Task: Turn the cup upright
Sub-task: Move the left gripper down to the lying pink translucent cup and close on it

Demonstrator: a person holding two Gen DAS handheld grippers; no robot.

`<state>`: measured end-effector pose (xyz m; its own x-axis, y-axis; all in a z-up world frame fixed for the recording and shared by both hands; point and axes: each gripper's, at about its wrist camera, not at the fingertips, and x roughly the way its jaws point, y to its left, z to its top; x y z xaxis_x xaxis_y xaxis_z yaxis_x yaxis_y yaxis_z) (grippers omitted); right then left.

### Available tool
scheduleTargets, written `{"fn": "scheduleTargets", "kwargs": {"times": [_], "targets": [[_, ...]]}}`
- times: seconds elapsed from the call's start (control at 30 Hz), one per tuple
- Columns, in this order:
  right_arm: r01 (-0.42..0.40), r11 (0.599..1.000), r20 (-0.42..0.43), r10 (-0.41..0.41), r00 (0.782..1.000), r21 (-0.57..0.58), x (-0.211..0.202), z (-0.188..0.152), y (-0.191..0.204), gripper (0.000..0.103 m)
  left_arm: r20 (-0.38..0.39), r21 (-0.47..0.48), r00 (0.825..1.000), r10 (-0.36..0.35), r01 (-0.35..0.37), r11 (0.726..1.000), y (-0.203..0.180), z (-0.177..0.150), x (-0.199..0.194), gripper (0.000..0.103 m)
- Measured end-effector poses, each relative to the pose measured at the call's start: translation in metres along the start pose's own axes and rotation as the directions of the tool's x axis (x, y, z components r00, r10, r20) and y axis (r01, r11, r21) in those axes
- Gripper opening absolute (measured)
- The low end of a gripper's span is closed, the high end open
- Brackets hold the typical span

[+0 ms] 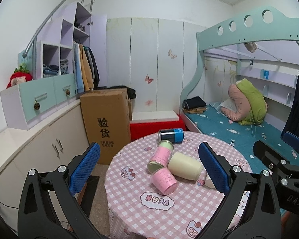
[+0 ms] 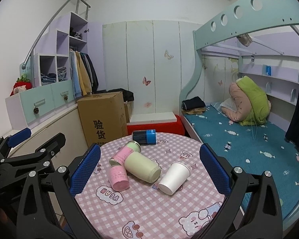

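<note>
White paper cup [image 2: 174, 178] lies on its side on the pink checked tablecloth [image 2: 149, 209] beside the pale-green cup [image 2: 142, 167]; I judge it light and crushable, best pinched mid-wall gently, with my left gripper [image 1: 149, 171] and right gripper [image 2: 149, 169] both spread, empty.

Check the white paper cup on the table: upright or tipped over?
Tipped over. The white paper cup lies on its side on the pink checked tablecloth, beside the cream cup. Neither gripper touches it.

On the table [image 2: 149, 209]: 1 white cup [image 2: 174, 178]; 1 cream cup [image 2: 142, 167]; 2 pink cans [image 2: 118, 179]; 1 blue can [image 2: 144, 137].
</note>
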<state>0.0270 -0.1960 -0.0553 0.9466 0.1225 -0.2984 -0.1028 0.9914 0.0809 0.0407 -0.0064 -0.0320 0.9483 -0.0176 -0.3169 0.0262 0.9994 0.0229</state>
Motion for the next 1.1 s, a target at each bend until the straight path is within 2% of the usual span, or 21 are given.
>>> {"fn": "scheduleTargets", "kwargs": {"times": [0.23, 0.43, 0.57, 0.7, 0.8, 0.87, 0.93, 1.0, 1.07, 1.1], "targets": [[0.019, 1.0, -0.055, -0.019, 0.998, 0.007, 0.032, -0.011, -0.011, 0.096, -0.121, -0.042, 0.992, -0.038, 0.033, 0.999, 0.009, -0.009, 0.044, 0.098], [0.036, 0.999, -0.138, -0.034, 0.99, 0.015, 0.075, -0.025, -0.024, 0.096, -0.236, -0.051, 0.97, -0.049, 0.038, 0.998, 0.009, -0.025, 0.09, 0.098], [0.049, 0.998, -0.192, -0.042, 0.98, 0.032, 0.103, -0.035, -0.035, 0.096, -0.337, -0.083, 0.939, -0.065, 0.04, 0.996, 0.011, -0.042, 0.125, 0.098], [0.059, 0.997, -0.238, -0.047, 0.97, 0.042, 0.127, -0.046, -0.044, 0.096, -0.392, -0.081, 0.918, -0.054, 0.024, 0.996, 0.006, -0.056, 0.152, 0.098], [0.063, 0.997, -0.277, -0.049, 0.96, 0.043, 0.143, -0.054, -0.047, 0.096, -0.456, -0.084, 0.888, -0.053, 0.016, 0.996, 0.001, -0.069, 0.177, 0.098], [0.065, 0.997, -0.296, -0.05, 0.954, 0.04, 0.15, -0.06, -0.048, 0.096, -0.515, -0.112, 0.855, -0.071, 0.015, 0.994, -0.001, -0.082, 0.196, 0.098], [0.067, 0.997, -0.32, -0.051, 0.946, 0.039, 0.158, -0.067, -0.048, 0.096, -0.548, -0.134, 0.833, -0.081, 0.008, 0.991, -0.002, -0.092, 0.209, 0.098], [0.069, 0.997, -0.339, -0.051, 0.939, 0.042, 0.164, -0.074, -0.049, 0.096, -0.565, -0.155, 0.821, -0.08, -0.01, 0.988, -0.002, -0.1, 0.217, 0.098], [0.069, 0.996, -0.355, -0.048, 0.934, 0.047, 0.17, -0.079, -0.051, 0.096, -0.558, -0.184, 0.825, -0.093, -0.013, 0.983, -0.001, -0.104, 0.22, 0.098], [0.071, 0.996, -0.366, -0.049, 0.929, 0.049, 0.173, -0.081, -0.051, 0.096, -0.567, -0.187, 0.82, -0.086, -0.026, 0.982, -0.001, -0.105, 0.221, 0.098]]}}
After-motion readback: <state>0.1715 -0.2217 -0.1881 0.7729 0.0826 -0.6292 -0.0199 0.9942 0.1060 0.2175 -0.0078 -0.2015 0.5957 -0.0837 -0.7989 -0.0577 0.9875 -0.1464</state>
